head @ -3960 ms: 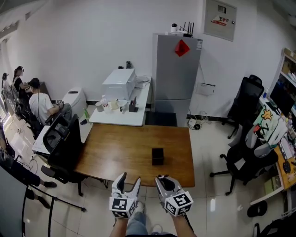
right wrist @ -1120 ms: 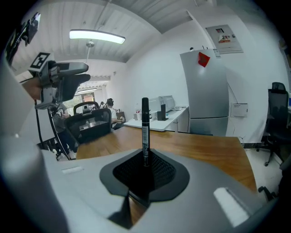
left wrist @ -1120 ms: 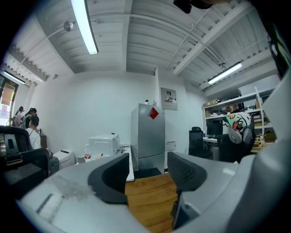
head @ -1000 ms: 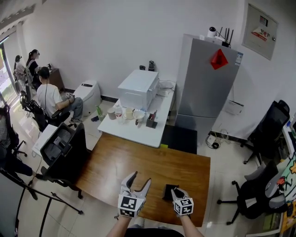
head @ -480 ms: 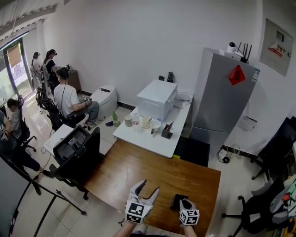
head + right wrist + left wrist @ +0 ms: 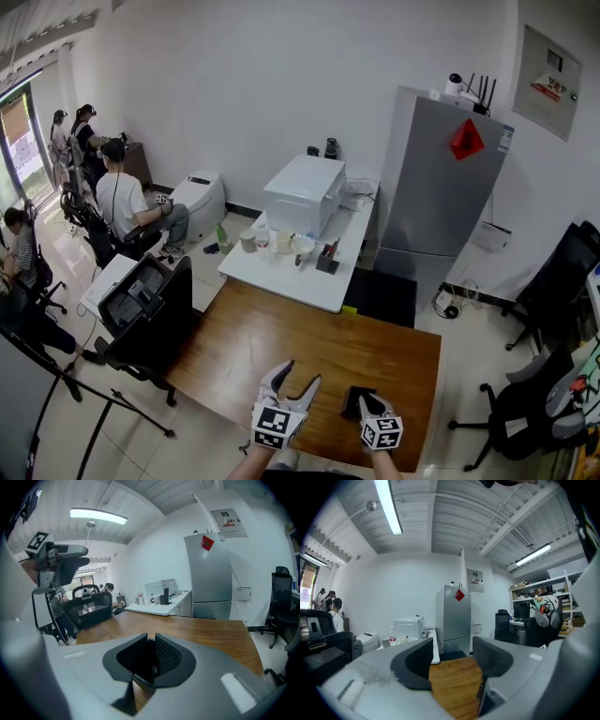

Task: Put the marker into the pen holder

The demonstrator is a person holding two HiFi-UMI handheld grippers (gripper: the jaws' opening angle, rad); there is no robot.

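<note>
Your right gripper (image 6: 368,403) has moved up to the pen holder (image 6: 352,403), now just at its 10 o'clock near the 5 o'clock edge of the table (image 6: 300,342), so you're placed for the drop. Its jaws are pressed together, yet no view shows me the marker; your left gripper (image 6: 298,377), half open, holds nothing

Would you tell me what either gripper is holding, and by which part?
Nothing: the left gripper is open and empty, the right gripper shut and empty.
</note>
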